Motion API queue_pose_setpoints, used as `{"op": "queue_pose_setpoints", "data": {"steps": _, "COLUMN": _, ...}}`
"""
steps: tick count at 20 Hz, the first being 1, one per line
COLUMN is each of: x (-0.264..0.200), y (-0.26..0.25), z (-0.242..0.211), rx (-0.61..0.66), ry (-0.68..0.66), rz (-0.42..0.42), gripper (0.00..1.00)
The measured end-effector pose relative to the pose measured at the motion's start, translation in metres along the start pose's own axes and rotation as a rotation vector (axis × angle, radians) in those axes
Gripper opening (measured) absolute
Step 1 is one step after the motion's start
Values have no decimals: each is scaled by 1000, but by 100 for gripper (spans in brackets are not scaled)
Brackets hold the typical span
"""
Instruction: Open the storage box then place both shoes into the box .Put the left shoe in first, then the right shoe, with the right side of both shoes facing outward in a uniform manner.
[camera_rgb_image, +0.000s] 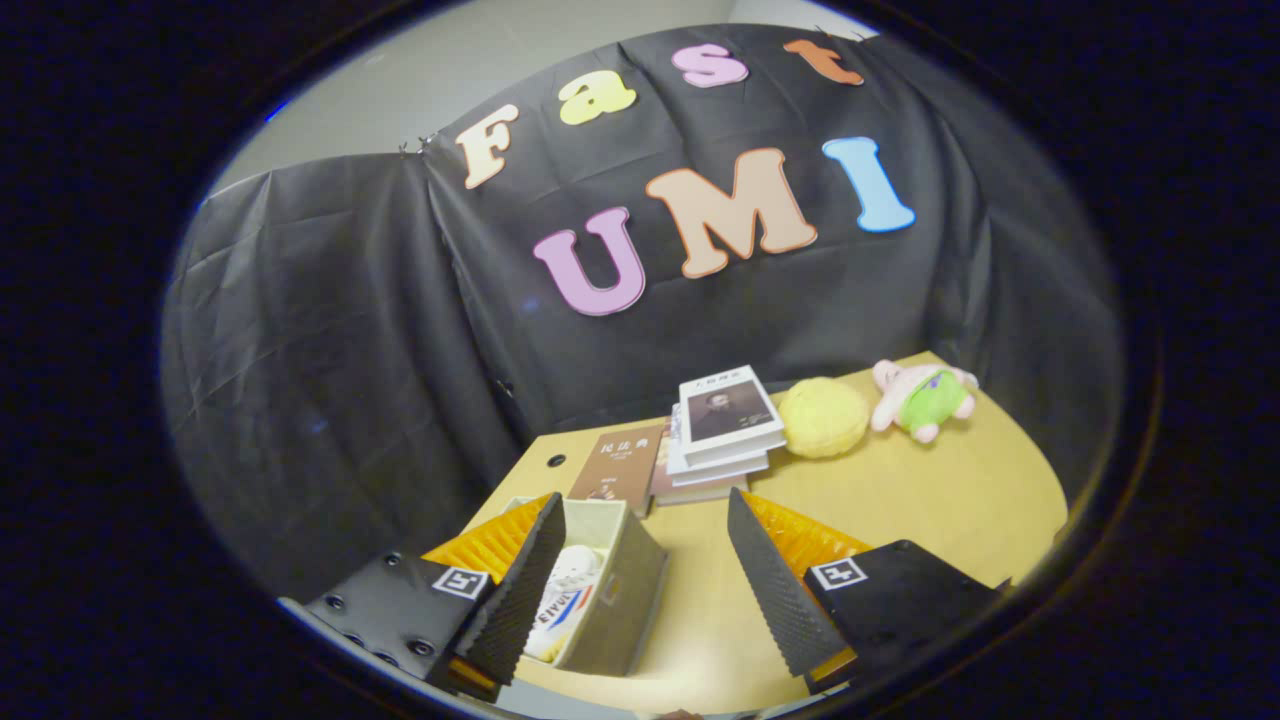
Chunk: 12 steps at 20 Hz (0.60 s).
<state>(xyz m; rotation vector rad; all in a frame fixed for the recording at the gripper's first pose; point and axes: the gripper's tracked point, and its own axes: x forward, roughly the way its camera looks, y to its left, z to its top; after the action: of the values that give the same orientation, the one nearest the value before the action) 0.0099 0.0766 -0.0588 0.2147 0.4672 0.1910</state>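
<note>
A beige fabric storage box (632, 590) stands open on the wooden table (930, 500), partly behind my left finger. A white shoe (572, 595) with red and blue markings lies inside it, and a pale yellowish part shows below that; whether it is a second shoe I cannot tell. My gripper (640, 590) is held above the table with its fingers wide apart and nothing between them. The box's right wall sits in the gap between the fingers.
Beyond the fingers a stack of books (722, 430) lies next to a single brown book (618, 467). A yellow ball (823, 417) and a pink plush toy with a green part (922, 398) rest at the table's far side. Black cloth hangs behind.
</note>
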Motion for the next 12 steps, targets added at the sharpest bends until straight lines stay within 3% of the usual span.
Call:
{"op": "queue_pose_setpoints", "data": {"steps": 5, "x": -29, "y": -64, "z": 28, "rx": -107, "ry": -82, "rz": -76, "gripper": 100}}
{"op": "queue_pose_setpoints", "data": {"steps": 12, "x": -56, "y": -135, "z": 61, "rx": -157, "ry": -199, "rz": -138, "gripper": 100}}
